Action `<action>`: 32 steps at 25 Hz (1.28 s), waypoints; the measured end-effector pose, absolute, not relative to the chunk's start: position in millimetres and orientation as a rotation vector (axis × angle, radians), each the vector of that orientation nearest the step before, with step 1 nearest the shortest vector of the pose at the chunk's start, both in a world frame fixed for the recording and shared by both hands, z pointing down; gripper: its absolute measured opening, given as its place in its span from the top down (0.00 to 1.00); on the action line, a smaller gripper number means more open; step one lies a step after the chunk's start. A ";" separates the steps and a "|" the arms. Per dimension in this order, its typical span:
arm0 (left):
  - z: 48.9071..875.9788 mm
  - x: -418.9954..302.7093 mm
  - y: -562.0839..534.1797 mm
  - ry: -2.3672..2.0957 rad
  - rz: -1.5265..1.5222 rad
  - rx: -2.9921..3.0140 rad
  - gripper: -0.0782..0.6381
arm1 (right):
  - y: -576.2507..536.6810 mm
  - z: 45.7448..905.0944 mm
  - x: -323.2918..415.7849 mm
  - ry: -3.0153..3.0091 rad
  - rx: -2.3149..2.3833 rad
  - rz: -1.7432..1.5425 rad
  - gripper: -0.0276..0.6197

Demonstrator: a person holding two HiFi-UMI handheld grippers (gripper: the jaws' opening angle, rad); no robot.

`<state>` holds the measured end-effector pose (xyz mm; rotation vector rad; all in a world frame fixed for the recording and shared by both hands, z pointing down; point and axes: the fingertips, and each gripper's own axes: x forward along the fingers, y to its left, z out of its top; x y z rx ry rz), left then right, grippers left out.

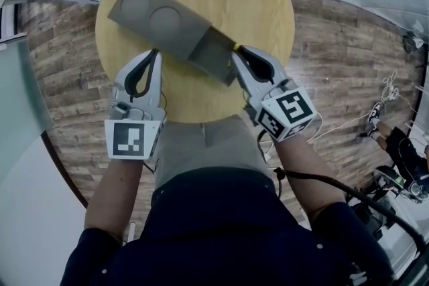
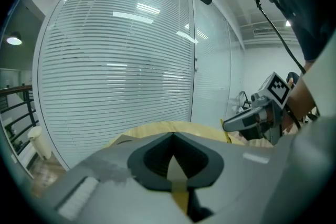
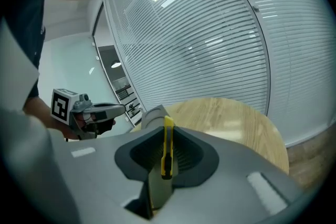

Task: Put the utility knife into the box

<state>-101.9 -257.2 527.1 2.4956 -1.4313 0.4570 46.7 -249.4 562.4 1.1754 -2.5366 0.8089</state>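
Observation:
A flat grey box (image 1: 161,20) with two round hollows lies on the round wooden table (image 1: 261,3), its open flap (image 1: 213,57) pointing toward me. My right gripper (image 1: 236,52) is shut on the yellow utility knife (image 3: 168,147), which it holds on edge between its jaws (image 3: 166,124) just at the flap's right corner. A tip of the knife (image 1: 236,47) shows beyond the jaws. My left gripper (image 1: 155,53) is shut, with its tips (image 2: 173,135) at the box's near edge. Whether it pinches that edge I cannot tell.
The table's near rim lies just behind both grippers, against the person's lap. A curved glass wall with blinds (image 2: 121,60) rings the far side. Cables and dark equipment (image 1: 395,157) lie on the wood-pattern floor at the right.

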 end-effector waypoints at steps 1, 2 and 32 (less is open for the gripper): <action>528.6 -102.9 -258.1 -1.433 0.456 2.495 0.89 | -249.3 565.1 46.8 -2.533 1.177 0.812 0.86; 530.3 -104.4 -258.9 -1.436 0.456 2.494 0.89 | -248.9 567.9 46.9 -2.528 1.178 0.817 0.86; 588.3 -107.6 -258.3 -1.379 0.474 2.437 0.89 | -245.8 628.4 36.0 -2.421 1.119 0.799 0.86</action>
